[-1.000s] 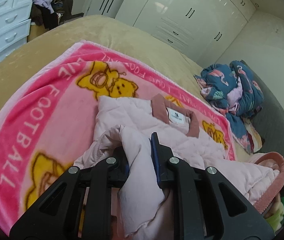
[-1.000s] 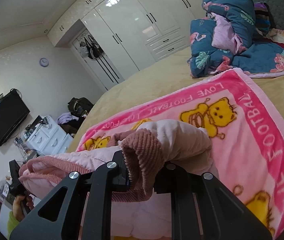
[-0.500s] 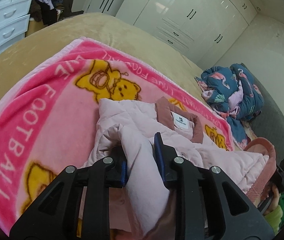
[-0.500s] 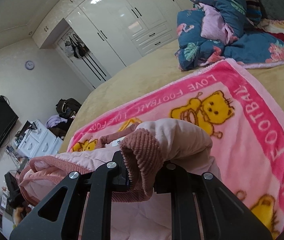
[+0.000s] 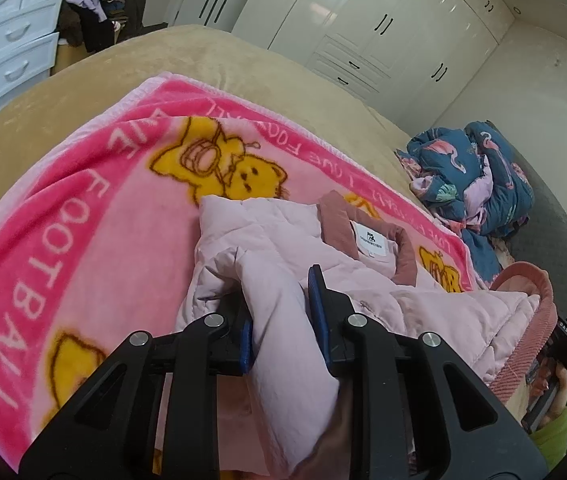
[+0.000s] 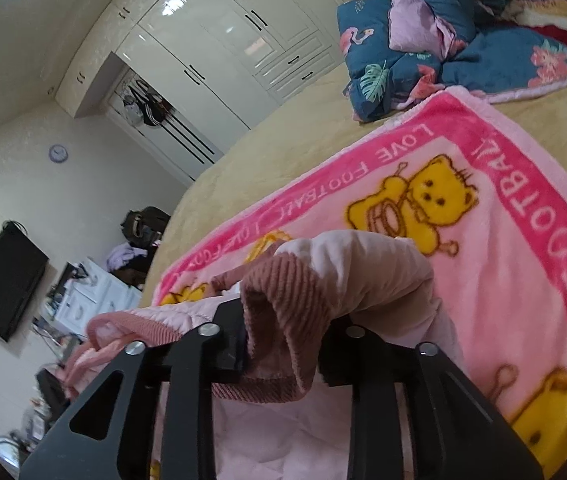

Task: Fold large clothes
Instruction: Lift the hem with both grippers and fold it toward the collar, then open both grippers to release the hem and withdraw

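Two views are given. From the left wrist, the left claw [image 5: 279, 320] is seen closed down on a thick fold of the pink jacket [image 5: 283, 248], its blue pads [image 5: 315, 300] pressed into the cloth on either side; how much fabric lies between them is hidden by the bunched fold. The jacket lies on a pink blanket [image 5: 83, 240] spread over the bed [image 5: 163, 60], with its collar and white label [image 5: 373, 240] turned up. Its lower part is cut off behind the claw frame. The right-hand hem [image 5: 523, 320] is lifted at the frame's edge, where the other claw and hand are only partly made out. Bare blanket is left on the left, and bare bed beyond it up to the wardrobe [image 5: 363, 32]. A blue quilt [image 5: 471, 176] is heaped well apart from the jacket.

From the right wrist, the right claw [image 6: 283, 344] is seen clamped on the ribbed hem [image 6: 283, 312], which covers its pads completely. The jacket body [image 6: 283, 440] is cut off below. Open blanket [image 6: 503, 260] is shown to the right, its far edge just beside the quilt [image 6: 423, 40]. A wall TV [image 6: 3, 284] and clock [image 6: 58, 153] are shown only here; the label is shown only in the left view.
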`<state>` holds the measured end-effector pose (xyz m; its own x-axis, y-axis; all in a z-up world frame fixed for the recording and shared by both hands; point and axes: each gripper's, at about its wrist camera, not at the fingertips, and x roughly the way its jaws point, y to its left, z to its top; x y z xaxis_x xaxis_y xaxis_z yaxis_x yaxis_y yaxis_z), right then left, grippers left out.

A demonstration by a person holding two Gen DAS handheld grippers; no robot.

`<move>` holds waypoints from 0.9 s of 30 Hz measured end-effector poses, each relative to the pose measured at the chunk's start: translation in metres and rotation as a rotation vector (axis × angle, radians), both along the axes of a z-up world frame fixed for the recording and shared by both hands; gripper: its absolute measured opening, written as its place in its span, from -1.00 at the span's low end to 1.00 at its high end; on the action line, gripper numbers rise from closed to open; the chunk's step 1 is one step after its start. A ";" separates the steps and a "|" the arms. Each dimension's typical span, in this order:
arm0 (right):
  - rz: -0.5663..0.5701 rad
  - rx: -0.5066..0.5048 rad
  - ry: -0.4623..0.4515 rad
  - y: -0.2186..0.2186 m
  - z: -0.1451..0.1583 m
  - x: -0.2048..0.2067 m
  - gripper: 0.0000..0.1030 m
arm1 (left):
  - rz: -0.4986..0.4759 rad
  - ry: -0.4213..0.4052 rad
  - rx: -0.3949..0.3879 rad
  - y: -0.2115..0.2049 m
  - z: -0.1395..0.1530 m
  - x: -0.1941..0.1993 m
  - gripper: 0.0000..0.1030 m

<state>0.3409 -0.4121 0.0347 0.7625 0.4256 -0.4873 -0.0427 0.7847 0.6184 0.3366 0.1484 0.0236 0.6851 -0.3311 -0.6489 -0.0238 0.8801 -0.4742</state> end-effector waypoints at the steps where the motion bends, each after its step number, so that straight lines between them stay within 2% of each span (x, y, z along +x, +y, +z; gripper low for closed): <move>1: -0.002 0.018 -0.013 -0.001 0.001 -0.002 -0.05 | -0.001 0.001 0.000 0.000 0.000 0.000 -0.67; 2: -0.004 0.032 -0.026 -0.002 0.002 -0.003 0.27 | -0.003 0.000 0.000 0.000 0.000 0.000 -0.67; 3: -0.013 0.044 -0.047 -0.002 0.004 -0.006 0.36 | -0.005 0.001 0.000 0.000 -0.001 0.001 -0.67; 7: 0.006 0.017 -0.073 0.009 0.011 -0.013 0.40 | -0.010 0.006 0.008 -0.005 -0.004 0.003 -0.65; 8: 0.019 -0.006 -0.076 0.016 0.012 -0.016 0.46 | -0.011 0.008 0.009 -0.007 -0.004 0.004 -0.64; 12: 0.138 -0.147 -0.080 0.069 0.001 -0.029 0.55 | -0.015 0.009 0.007 -0.012 -0.008 0.007 -0.51; 15: 0.267 -0.281 -0.061 0.121 -0.023 -0.038 0.59 | -0.013 0.001 0.019 -0.016 -0.006 0.007 -0.39; 17: 0.339 -0.344 -0.010 0.151 -0.046 -0.036 0.59 | -0.016 -0.012 0.008 -0.017 -0.001 0.004 -0.26; 18: 0.352 -0.358 0.023 0.159 -0.057 -0.033 0.59 | -0.019 -0.017 0.000 -0.016 0.001 0.003 -0.08; 19: 0.346 -0.374 0.066 0.166 -0.070 -0.027 0.61 | -0.034 -0.032 -0.024 -0.016 0.006 0.000 0.28; 20: 0.338 -0.382 0.078 0.169 -0.076 -0.024 0.63 | -0.042 -0.044 -0.040 -0.016 0.010 -0.002 0.39; 23: 0.317 -0.383 0.067 0.173 -0.082 -0.018 0.69 | -0.057 -0.077 -0.028 -0.022 0.027 -0.010 0.56; 25: 0.315 -0.387 0.066 0.175 -0.080 -0.017 0.69 | -0.063 -0.097 -0.032 -0.025 0.036 -0.015 0.74; 27: 0.323 -0.382 0.054 0.173 -0.075 -0.020 0.67 | -0.063 -0.110 -0.042 -0.025 0.041 -0.017 0.80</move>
<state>0.3207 -0.2391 -0.0401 0.5911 0.4189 -0.6893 -0.2966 0.9076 0.2972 0.3193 0.1231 0.0648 0.7281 -0.4015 -0.5557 0.0852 0.8573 -0.5077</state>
